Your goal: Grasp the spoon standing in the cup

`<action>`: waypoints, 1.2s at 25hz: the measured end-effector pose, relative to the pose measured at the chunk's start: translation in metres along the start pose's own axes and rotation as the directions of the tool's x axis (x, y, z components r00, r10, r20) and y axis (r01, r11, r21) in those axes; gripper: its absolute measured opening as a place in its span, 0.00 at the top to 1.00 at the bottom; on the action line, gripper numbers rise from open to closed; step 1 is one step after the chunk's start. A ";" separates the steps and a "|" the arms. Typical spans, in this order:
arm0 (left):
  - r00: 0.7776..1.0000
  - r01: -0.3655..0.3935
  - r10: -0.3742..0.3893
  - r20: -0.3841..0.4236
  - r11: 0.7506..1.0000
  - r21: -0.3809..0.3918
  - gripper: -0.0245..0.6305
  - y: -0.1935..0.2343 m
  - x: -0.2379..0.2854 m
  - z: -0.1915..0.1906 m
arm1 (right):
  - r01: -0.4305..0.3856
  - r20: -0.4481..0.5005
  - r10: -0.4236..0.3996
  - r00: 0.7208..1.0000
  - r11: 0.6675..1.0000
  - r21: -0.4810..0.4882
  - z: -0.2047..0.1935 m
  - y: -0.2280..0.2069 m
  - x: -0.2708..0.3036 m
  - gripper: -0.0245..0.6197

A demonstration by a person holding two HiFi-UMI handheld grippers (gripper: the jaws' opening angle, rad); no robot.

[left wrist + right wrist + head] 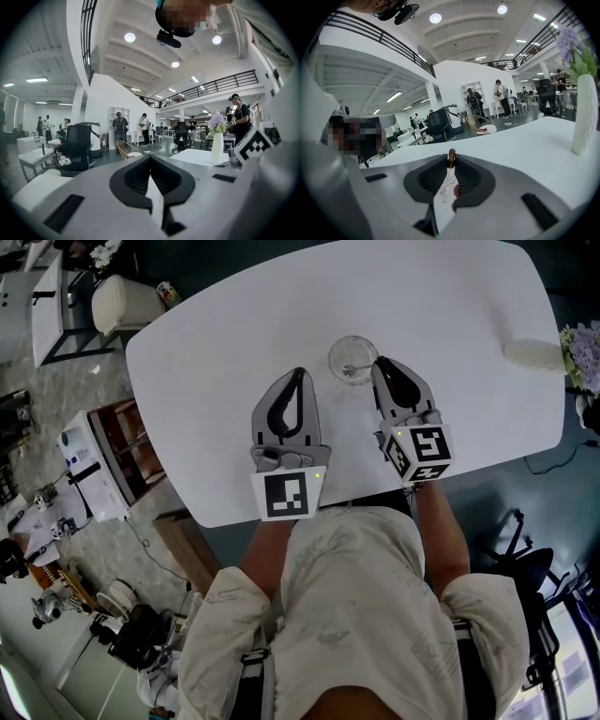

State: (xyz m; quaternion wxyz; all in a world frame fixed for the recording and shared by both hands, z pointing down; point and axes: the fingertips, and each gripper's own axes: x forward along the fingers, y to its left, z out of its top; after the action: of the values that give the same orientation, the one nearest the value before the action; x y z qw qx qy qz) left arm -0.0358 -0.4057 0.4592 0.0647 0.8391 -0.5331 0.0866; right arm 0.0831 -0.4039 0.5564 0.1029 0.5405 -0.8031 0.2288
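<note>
left hand-held gripper (300, 372) closed, right hand-held gripper (379, 361) pinching one spoon (451, 156) in one cup (334, 352)

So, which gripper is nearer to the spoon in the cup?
Right. The right gripper pinches the spoon by its handle; the left gripper hangs shut left of the cup, apart from it.

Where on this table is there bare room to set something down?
Free: the wide table stretch left of the left gripper, and the patch between cup and vase. Crowded: around the cup, where the right gripper holds the spoon.
</note>
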 end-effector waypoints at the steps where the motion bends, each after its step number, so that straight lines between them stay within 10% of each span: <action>1: 1.000 -0.001 0.001 0.006 1.000 0.000 0.96 0.000 -0.002 0.002 | 0.002 0.003 -0.002 1.000 1.000 -0.008 0.002 0.002 -0.002 0.89; 30: 0.962 -0.058 0.048 0.270 0.998 0.029 0.96 0.000 -0.172 0.107 | 0.154 0.357 -0.085 0.930 0.973 -0.171 0.109 0.092 -0.174 0.89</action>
State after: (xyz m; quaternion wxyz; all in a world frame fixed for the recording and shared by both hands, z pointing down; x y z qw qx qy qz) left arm -0.0991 -0.2745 0.3181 -0.0258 0.8296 -0.5575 -0.0167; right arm 0.0768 -0.2846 0.3655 0.0260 0.6076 -0.7926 0.0429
